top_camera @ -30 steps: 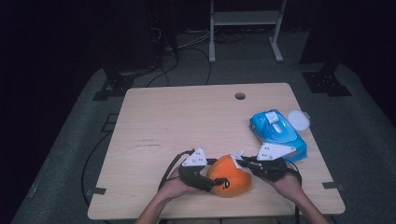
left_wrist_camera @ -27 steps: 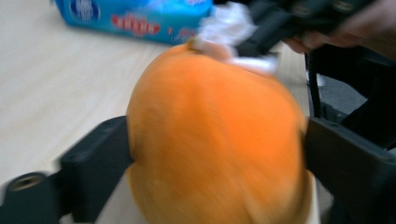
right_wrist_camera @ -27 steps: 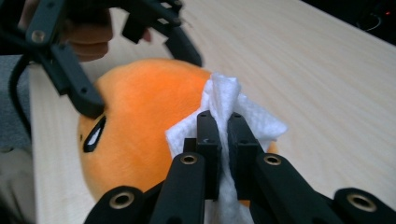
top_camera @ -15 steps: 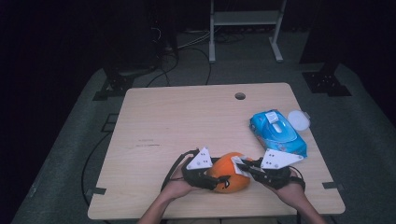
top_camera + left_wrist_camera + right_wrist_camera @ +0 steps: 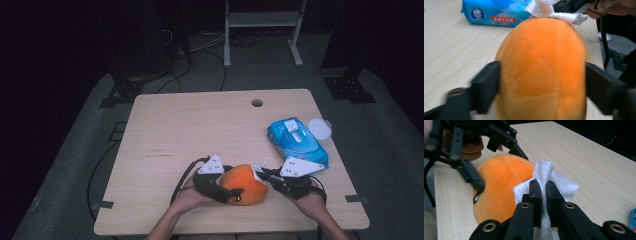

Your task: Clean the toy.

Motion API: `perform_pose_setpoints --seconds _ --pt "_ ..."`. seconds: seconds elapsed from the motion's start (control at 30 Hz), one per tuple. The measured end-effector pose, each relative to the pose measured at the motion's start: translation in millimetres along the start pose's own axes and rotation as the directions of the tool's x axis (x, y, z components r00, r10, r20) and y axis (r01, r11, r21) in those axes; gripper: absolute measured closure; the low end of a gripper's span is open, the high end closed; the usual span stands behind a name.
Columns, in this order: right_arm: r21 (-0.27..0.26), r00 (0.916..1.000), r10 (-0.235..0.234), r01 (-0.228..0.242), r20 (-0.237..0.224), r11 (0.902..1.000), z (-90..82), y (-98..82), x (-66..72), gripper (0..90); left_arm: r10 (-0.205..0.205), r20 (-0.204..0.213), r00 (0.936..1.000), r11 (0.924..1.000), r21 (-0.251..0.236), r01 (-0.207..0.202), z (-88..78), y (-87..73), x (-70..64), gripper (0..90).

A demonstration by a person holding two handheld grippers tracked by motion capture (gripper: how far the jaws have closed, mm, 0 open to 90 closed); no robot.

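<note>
Left gripper (image 5: 227, 186) jaws, just reopening, flank the orange plush (image 5: 243, 184); right gripper (image 5: 543, 187) jaws clamp the white wipe (image 5: 544, 173). Blue wipes pack (image 5: 296, 141) lies near on the bench (image 5: 200, 125).

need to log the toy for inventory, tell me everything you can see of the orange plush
The orange plush is a rounded, egg-like soft toy of short fuzzy fabric with faint seams and a small dark detail low on one side. It lies on the wooden table near the front edge. The left gripper has its fingers on both flanks; the right gripper presses a white wipe against its far end.
</note>
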State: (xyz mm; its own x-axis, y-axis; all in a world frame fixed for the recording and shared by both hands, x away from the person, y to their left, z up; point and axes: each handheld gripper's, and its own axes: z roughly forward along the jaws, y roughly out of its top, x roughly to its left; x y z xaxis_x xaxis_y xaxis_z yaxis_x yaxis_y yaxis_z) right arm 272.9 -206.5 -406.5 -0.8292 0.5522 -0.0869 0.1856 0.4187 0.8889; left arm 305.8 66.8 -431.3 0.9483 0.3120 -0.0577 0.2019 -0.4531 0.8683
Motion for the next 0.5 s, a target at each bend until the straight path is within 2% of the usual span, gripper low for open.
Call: perform_pose_setpoints --seconds 0.1,0.23,0.3,0.4,0.5 --pt "0.003 0.9999 0.009 -0.009 -0.007 1.0000 -5.3 -4.0 -2.9 84.9 0.028 -0.004 0.9996 0.9996 0.008 -0.028 -2.3 -1.6 1.0 29.6" --pt "0.018 0.9992 0.039 -0.039 -0.006 0.9991 -14.3 -17.2 -9.2 84.9 0.037 0.004 0.9993 0.9993 -0.002 -0.037 -2.7 -3.3 3.3 30.7" --pt "0.021 0.9988 0.048 -0.048 -0.011 0.9986 -16.5 -18.7 -10.2 84.9 0.064 0.002 0.9979 0.9979 -0.008 -0.064 -2.0 -2.5 1.1 31.6" --pt "0.028 0.9995 0.031 -0.030 -0.009 0.9992 -16.0 -16.2 -11.4 84.9 0.097 0.002 0.9953 0.9952 -0.008 -0.097 -3.0 -2.9 -0.9 34.1" --pt "0.029 0.9988 0.048 -0.047 -0.012 0.9985 -15.8 -16.8 -16.1 84.9 0.100 0.003 0.9950 0.9950 -0.004 -0.100 -4.1 -3.6 -0.9 34.2"
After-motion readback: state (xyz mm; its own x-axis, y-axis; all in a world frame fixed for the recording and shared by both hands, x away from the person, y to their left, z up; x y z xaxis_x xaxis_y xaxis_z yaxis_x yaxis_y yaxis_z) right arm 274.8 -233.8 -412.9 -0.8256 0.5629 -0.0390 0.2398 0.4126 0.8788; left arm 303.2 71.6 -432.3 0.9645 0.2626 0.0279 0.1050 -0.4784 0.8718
